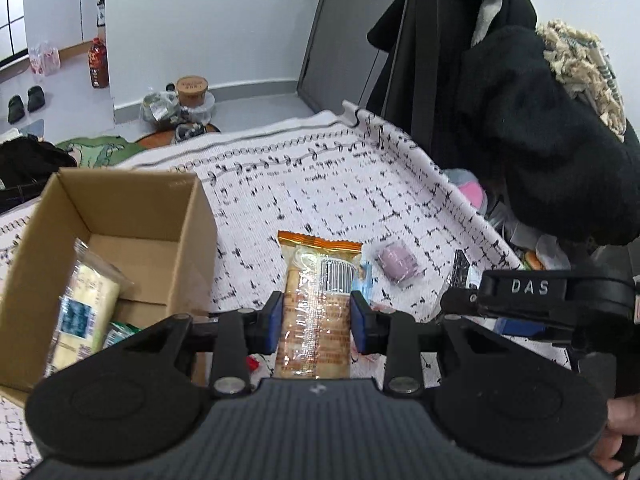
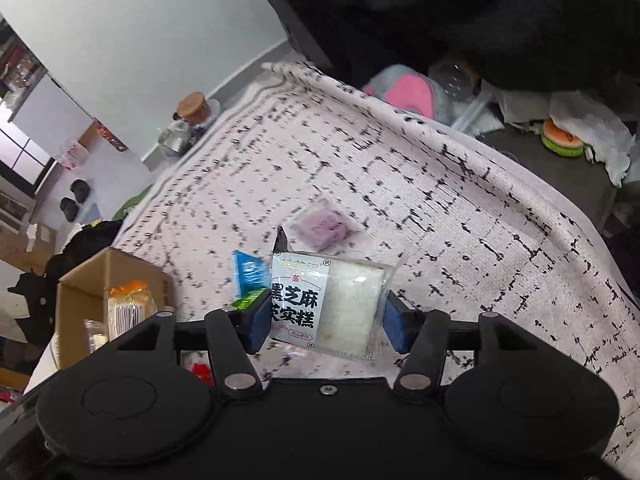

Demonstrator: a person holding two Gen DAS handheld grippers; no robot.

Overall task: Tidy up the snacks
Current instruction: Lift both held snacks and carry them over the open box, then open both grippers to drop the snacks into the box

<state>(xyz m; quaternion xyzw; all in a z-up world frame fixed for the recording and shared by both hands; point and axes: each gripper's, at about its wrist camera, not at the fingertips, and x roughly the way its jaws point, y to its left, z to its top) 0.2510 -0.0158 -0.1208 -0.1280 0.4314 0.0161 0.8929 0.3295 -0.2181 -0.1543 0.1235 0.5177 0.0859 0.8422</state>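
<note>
We count two held packets: our left hand-held gripper [image 1: 316, 316] is clamped on one orange biscuit pack [image 1: 316, 300], our right hand-held gripper [image 2: 326, 320] on one white cake packet [image 2: 328, 304]. One purple snack [image 1: 398, 264] lies on the patterned cloth [image 1: 320, 184]. One cardboard box [image 1: 132, 216], left, holds a yellow packet [image 1: 84, 312]; nothing bars its mouth.

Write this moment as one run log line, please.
left gripper: shut on biscuits | right gripper: shut on cake | box: open
</note>
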